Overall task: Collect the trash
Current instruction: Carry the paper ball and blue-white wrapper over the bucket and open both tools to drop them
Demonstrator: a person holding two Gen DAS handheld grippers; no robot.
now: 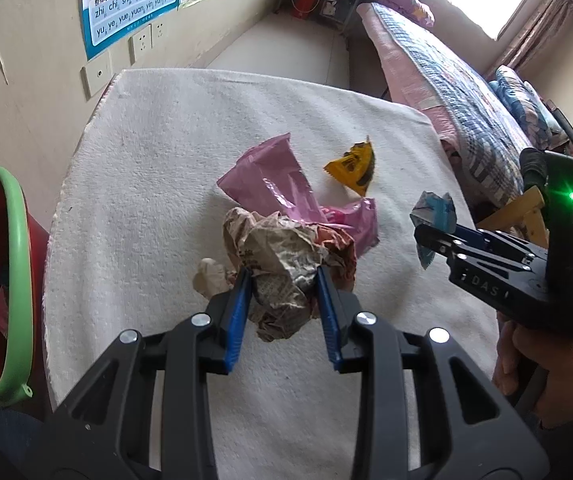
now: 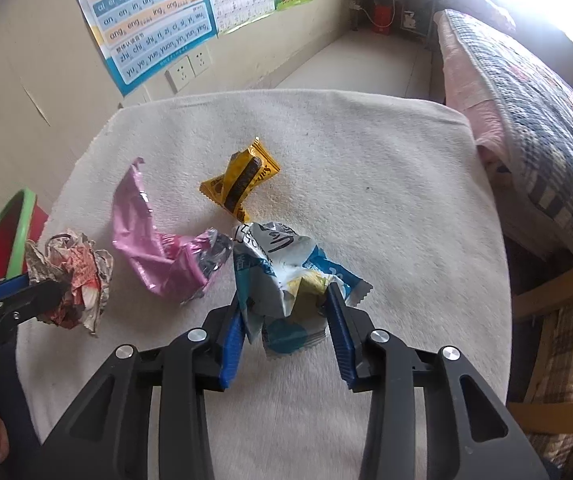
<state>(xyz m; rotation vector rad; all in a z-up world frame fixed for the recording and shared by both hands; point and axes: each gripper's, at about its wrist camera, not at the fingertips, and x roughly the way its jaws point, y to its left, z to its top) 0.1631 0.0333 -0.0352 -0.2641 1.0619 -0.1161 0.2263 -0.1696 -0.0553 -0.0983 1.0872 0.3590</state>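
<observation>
My left gripper [image 1: 283, 276] is shut on a crumpled ball of printed paper [image 1: 286, 264], just above the white cloth-covered table [image 1: 158, 168]. From the right wrist view the same paper ball [image 2: 74, 276] sits in the left gripper [image 2: 26, 284] at the far left. My right gripper [image 2: 285, 296] is shut on a crumpled blue and white wrapper [image 2: 282, 276], its blue pads [image 2: 336, 312] pressing both sides. A pink wrapper [image 2: 146, 248] and a yellow wrapper [image 2: 242, 184] lie loose on the cloth between and beyond the grippers. In the left wrist view the right gripper [image 1: 430, 236] holds the blue and white wrapper [image 1: 434, 212].
A red bin with a green rim [image 1: 18, 280] stands off the table's left side. A small beige scrap [image 1: 208, 276] lies beside the paper ball. A bed with a patterned quilt [image 1: 466, 100] and a wooden chair [image 2: 546, 300] are close on the right. The wall with posters [image 2: 146, 12] is behind.
</observation>
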